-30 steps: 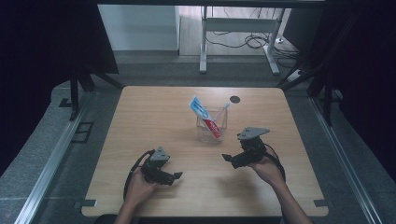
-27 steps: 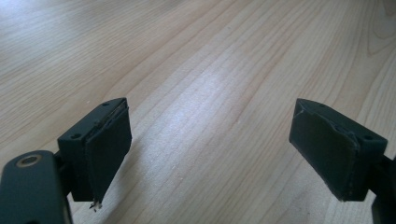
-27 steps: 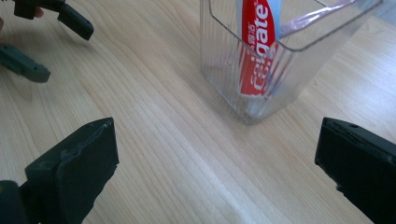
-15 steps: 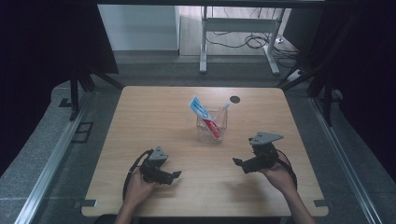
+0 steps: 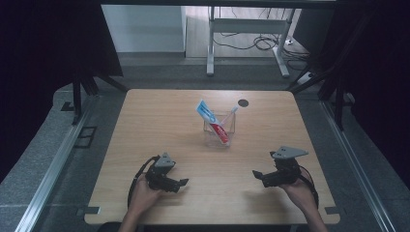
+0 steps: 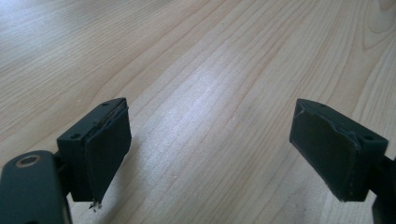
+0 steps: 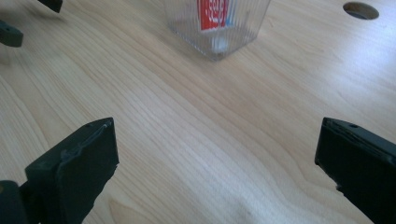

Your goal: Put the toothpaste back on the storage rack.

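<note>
A clear ribbed square cup (image 5: 220, 131) stands in the middle of the wooden table (image 5: 159, 121). In it leans a red, white and blue toothpaste tube (image 5: 209, 116) beside a white toothbrush (image 5: 231, 114). My left gripper (image 5: 180, 183) rests low at the near left, open, with bare wood between its jaws (image 6: 215, 140). My right gripper (image 5: 260, 178) sits at the near right, also open and empty (image 7: 219, 158). The cup (image 7: 217, 25) is ahead of it, well beyond its jaws, with the tube's red label showing through the glass.
A round cable hole (image 5: 242, 102) lies in the tabletop behind the cup, also visible as the hole (image 7: 360, 10) in the right gripper view. The left gripper's jaw tips (image 7: 10, 33) show far off there. Metal rails and a desk frame (image 5: 251, 29) surround the table.
My right gripper has drawn back from beside the cup toward the near right edge of the table. The left gripper has barely moved.
</note>
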The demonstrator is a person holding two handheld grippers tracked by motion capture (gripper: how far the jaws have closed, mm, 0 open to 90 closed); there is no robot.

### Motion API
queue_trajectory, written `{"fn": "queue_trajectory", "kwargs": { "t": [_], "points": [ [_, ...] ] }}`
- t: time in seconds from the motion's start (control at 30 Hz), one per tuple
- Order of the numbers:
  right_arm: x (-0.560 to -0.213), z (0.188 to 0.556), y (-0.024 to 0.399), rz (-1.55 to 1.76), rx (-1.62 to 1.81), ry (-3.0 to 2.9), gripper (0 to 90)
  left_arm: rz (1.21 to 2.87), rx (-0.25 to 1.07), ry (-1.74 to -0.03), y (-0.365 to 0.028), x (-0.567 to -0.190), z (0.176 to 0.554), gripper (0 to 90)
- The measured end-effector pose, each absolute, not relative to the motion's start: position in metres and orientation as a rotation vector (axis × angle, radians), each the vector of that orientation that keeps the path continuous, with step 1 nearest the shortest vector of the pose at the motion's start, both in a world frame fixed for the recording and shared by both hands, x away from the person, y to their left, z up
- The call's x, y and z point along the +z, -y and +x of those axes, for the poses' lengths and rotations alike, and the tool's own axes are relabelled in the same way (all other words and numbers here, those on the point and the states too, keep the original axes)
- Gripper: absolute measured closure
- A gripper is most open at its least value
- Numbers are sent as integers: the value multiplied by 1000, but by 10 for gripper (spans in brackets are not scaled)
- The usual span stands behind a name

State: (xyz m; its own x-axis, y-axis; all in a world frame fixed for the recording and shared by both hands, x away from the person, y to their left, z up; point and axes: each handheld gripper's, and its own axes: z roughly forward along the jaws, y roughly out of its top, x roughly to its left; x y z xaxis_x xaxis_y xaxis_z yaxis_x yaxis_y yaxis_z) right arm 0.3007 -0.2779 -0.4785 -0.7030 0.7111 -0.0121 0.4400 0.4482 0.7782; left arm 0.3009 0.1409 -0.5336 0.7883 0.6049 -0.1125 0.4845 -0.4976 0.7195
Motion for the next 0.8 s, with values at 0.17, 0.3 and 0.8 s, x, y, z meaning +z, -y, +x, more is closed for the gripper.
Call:
{"fn": "queue_trajectory", "kwargs": {
  "t": [0.17,0.3,0.8],
  "points": [
    [-490,298,284,1004,1140,-2359,0,2208,207,-787,-138,-534,300,129],
    [-501,296,286,1016,1126,-2368,0,2205,219,-784,-138,-533,299,129],
    [-528,291,283,1000,1054,-2421,0,2208,219,-801,-138,-535,300,130]
  ]
}}
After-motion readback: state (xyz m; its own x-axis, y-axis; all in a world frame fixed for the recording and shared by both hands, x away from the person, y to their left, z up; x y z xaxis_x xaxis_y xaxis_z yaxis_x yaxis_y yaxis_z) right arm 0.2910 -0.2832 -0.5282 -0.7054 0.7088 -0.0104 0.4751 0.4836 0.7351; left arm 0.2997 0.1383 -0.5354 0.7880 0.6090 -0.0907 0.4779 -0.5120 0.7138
